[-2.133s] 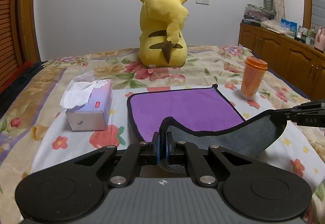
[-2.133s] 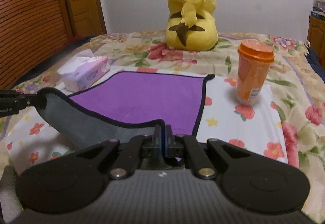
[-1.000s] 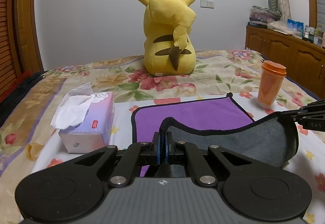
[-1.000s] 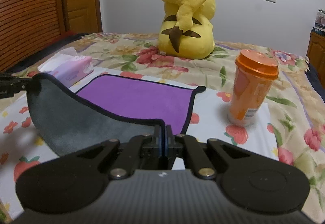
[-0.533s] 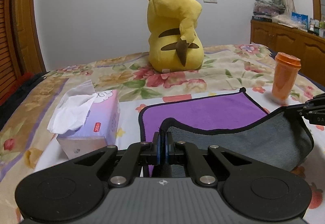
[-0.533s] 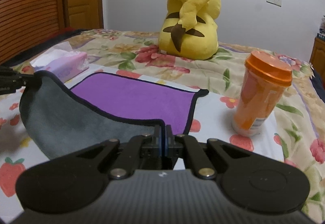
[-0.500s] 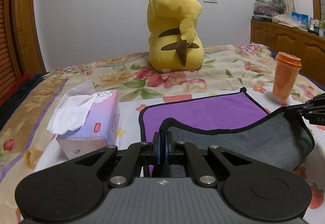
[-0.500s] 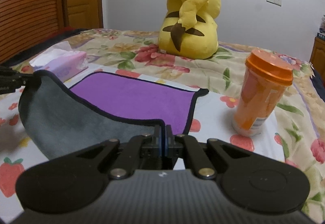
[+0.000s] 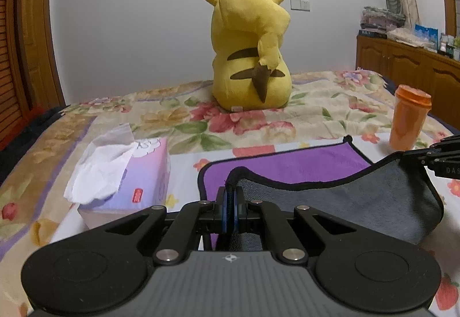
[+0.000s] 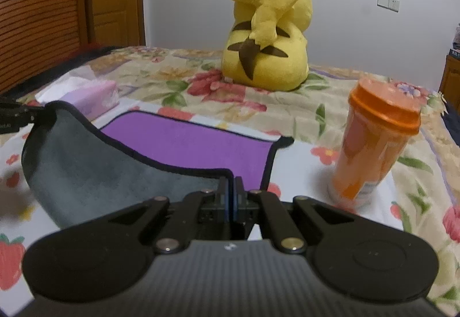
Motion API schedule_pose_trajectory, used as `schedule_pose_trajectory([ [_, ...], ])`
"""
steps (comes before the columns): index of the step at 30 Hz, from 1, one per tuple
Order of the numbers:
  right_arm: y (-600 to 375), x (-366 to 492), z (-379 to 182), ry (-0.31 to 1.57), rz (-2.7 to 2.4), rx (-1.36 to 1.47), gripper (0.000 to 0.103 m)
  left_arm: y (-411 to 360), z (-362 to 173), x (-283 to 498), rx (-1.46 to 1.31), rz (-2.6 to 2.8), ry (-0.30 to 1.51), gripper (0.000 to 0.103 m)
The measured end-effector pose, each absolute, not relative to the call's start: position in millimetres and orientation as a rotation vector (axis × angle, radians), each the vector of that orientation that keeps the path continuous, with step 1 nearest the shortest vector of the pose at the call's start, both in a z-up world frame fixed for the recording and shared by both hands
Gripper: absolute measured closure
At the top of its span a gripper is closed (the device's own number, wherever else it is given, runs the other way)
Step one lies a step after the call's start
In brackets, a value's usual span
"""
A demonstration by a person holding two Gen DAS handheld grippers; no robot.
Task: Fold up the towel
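Observation:
A towel, purple on top (image 9: 287,163) and grey underneath (image 9: 339,199), with black trim, lies on the flowered bed. Its near edge is lifted and carried over the purple part, so the grey side sags between my grippers. My left gripper (image 9: 230,199) is shut on the near left corner. My right gripper (image 10: 231,190) is shut on the near right corner; it also shows at the right edge of the left wrist view (image 9: 431,158). In the right wrist view the purple face (image 10: 189,144) and the grey underside (image 10: 95,170) both show.
A tissue box (image 9: 129,173) sits left of the towel, also in the right wrist view (image 10: 86,95). An orange lidded cup (image 10: 376,141) stands close to the towel's right edge. A yellow plush toy (image 9: 250,55) sits behind. A wooden cabinet (image 9: 402,64) is at the far right.
Both grippers have carried the lifted near edge forward over the purple towel and lower. The plush, cup and tissue box loom closer; less purple is exposed.

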State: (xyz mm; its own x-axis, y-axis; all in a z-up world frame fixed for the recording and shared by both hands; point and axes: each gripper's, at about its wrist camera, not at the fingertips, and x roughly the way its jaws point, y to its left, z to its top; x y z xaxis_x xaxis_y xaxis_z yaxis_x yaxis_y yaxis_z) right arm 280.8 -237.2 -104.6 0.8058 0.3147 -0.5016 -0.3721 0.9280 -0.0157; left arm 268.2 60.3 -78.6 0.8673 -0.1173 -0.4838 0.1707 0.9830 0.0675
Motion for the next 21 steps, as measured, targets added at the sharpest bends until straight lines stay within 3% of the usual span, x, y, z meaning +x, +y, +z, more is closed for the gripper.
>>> schedule_pose_trajectory([
  [21,-228,319,-76,0.418,0.329,-0.142,0.100,62,-61,316,0.101,-0.114,0.422,0.095],
])
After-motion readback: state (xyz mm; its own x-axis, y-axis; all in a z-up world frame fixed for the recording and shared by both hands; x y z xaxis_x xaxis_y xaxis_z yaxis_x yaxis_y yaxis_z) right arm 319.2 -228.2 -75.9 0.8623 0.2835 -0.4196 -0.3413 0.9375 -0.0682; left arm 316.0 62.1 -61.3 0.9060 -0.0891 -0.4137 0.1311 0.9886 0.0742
